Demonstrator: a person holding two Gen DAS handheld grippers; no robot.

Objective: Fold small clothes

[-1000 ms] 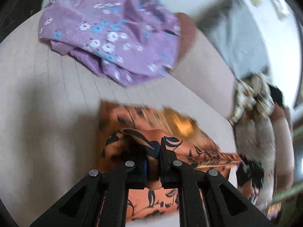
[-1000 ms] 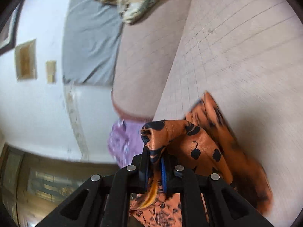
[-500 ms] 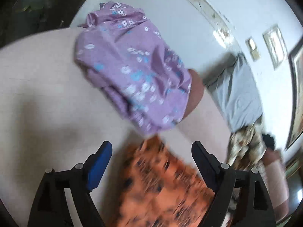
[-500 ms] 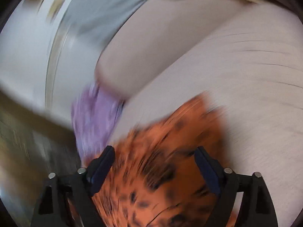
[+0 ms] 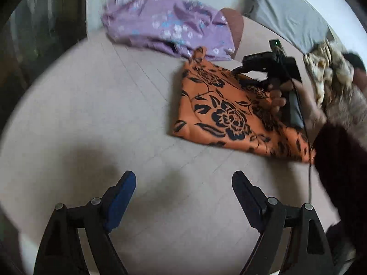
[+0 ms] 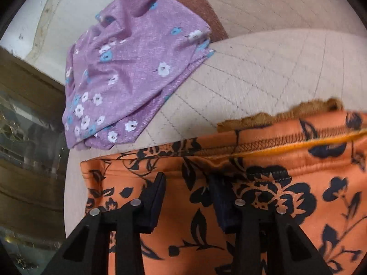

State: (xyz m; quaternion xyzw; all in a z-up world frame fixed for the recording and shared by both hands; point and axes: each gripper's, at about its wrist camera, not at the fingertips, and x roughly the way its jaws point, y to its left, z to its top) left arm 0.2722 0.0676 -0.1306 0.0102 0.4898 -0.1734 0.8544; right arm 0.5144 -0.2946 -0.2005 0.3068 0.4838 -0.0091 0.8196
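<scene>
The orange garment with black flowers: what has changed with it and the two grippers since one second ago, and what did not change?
Both grippers let go of the orange flower-print garment, which now lies flat on the beige quilted surface. The left gripper has drawn back, wide open over bare quilt. The right gripper has come down over the garment's seamed edge, jaws closing, not yet pinching. The purple floral cloth stayed beyond it.

No text, label, brand, number or sign can be read in either view. Only printed patterns are shown: black flowers and leaves on the orange garment (image 5: pixel 213 112) at the centre right of the left wrist view, and white and blue flowers on the purple garment (image 6: pixel 128 68) at the upper left of the right wrist view.
</scene>
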